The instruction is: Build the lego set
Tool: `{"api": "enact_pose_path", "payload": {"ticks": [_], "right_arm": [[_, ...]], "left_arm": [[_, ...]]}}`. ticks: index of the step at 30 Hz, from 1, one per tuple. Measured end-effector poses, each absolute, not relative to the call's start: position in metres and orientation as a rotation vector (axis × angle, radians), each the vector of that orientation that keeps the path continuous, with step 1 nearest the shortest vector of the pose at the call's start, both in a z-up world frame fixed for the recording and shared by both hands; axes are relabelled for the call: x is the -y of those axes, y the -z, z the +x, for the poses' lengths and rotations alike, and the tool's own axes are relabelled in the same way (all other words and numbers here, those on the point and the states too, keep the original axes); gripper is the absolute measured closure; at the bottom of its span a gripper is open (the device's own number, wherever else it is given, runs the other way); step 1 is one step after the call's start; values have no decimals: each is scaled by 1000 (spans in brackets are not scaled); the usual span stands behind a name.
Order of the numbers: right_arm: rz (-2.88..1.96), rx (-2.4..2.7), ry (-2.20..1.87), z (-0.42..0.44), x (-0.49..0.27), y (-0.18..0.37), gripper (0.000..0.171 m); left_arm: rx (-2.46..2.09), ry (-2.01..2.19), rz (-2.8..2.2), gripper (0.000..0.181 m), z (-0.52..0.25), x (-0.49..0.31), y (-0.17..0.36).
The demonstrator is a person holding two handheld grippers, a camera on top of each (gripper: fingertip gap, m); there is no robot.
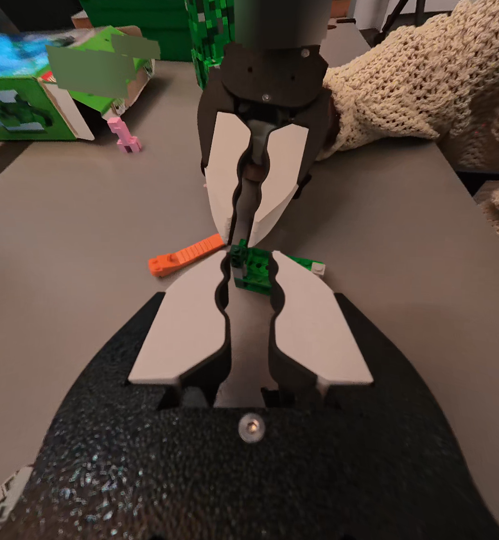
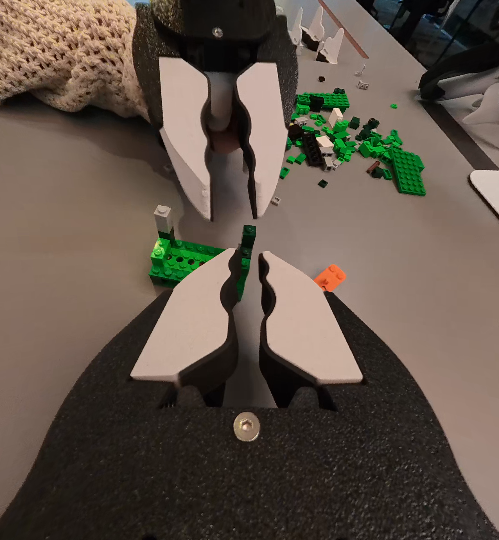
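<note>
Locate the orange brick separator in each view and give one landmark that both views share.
Left wrist view: the orange brick separator lies on the table, left of centre, just left of the left gripper.
Right wrist view: only its end shows, right of centre, past the right gripper.
Shared landmark: the green lego assembly between the two grippers.

A grey worktop (image 2: 67,292) is carrying a green brick assembly (image 2: 181,260), with an orange brick separator (image 1: 184,258) lying just beside it, loose green, black and white bricks (image 2: 356,140) lying scattered well beyond it, and a green box (image 1: 23,108) and a pink figure (image 1: 125,136) sitting farther off.
</note>
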State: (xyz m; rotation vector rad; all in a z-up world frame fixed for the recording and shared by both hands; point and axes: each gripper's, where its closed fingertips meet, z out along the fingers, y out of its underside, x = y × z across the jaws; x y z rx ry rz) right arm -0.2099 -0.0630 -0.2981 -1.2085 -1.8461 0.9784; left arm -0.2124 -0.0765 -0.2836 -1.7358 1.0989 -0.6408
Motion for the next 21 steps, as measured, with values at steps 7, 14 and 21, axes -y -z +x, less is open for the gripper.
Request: {"api": "enact_pose_path", "payload": {"ticks": [7, 14, 21], "right_arm": [[-1243, 1885, -1012, -211, 68, 302, 161], [-1223, 1917, -1052, -209, 72, 301, 163], [-1191, 1920, -1060, -208, 75, 299, 163]], "left_arm": [[-1128, 819, -1861, 99, -216, 99, 296], [-1377, 600, -1972, 68, -197, 95, 339], [-1366, 609, -1950, 96, -184, 94, 336]]}}
